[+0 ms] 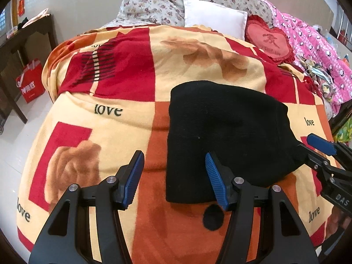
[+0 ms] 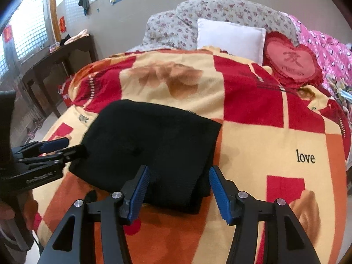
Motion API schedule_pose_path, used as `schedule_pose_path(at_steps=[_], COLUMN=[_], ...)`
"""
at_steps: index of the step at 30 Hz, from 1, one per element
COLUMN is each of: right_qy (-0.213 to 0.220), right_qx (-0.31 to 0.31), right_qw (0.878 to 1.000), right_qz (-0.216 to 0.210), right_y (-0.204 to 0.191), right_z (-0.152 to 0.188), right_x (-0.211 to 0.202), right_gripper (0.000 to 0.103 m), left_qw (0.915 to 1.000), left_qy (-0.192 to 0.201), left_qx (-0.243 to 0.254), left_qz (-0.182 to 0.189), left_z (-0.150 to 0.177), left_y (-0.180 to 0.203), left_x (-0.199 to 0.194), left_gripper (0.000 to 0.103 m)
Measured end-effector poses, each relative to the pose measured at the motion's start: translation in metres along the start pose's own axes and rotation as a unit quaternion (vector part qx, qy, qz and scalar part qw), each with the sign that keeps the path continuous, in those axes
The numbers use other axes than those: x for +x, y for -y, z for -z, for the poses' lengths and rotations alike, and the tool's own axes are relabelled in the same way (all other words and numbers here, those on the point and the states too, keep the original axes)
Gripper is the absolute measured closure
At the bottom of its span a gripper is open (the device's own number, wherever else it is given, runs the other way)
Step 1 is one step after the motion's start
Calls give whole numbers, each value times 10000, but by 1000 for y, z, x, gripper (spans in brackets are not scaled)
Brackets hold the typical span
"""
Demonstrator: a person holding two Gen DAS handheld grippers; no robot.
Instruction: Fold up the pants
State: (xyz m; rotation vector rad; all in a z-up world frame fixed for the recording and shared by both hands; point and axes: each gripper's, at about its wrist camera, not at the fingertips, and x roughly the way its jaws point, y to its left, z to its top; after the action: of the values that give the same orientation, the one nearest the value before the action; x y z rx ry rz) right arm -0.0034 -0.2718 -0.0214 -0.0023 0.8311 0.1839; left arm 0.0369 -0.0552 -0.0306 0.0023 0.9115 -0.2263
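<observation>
Black pants [image 1: 228, 138] lie folded into a thick rectangle on the red, orange and cream blanket [image 1: 123, 101]; they also show in the right wrist view [image 2: 149, 151]. My left gripper [image 1: 173, 180] is open and empty, over the near left corner of the pants. My right gripper [image 2: 179, 189] is open and empty, its fingers either side of the near right corner. The right gripper also shows at the pants' right edge in the left wrist view [image 1: 316, 151], and the left gripper at the pants' left edge in the right wrist view [image 2: 63, 147].
A white pillow [image 2: 231, 37], a red heart cushion [image 2: 292, 62], a floral quilt [image 2: 220, 11] and a pink quilt [image 1: 312, 44] lie at the head of the bed. A dark wooden table [image 2: 55, 61] and a red bag [image 1: 30, 83] stand left of the bed.
</observation>
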Motion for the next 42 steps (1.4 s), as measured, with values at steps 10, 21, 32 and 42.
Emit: schedule_pose_path(at_steps=[10,21,32,42], right_qy=[-368,-76,-354,-457], right_qx=[-30,409,1285,1586], right_qw=[9993,9991,9892,9768], right_qz=[3,-16,-614,-1368], right_y=[-8,17,56,58], right_z=[20,2,-9,-5], right_x=[21,9,59,76], right_gripper=[48,48,45,35], left_qw=[10000,9997,9981,9901], left_qy=[-77,-117,-385,-610], left_qx=[26,-95,-85,-568], left_qz=[-6,203,481,1129], left_z=[4,-5,-28,-36], left_y=[4,-1,-2,-19], left_x=[6,5,31,47], left_gripper=[45,45,40,25])
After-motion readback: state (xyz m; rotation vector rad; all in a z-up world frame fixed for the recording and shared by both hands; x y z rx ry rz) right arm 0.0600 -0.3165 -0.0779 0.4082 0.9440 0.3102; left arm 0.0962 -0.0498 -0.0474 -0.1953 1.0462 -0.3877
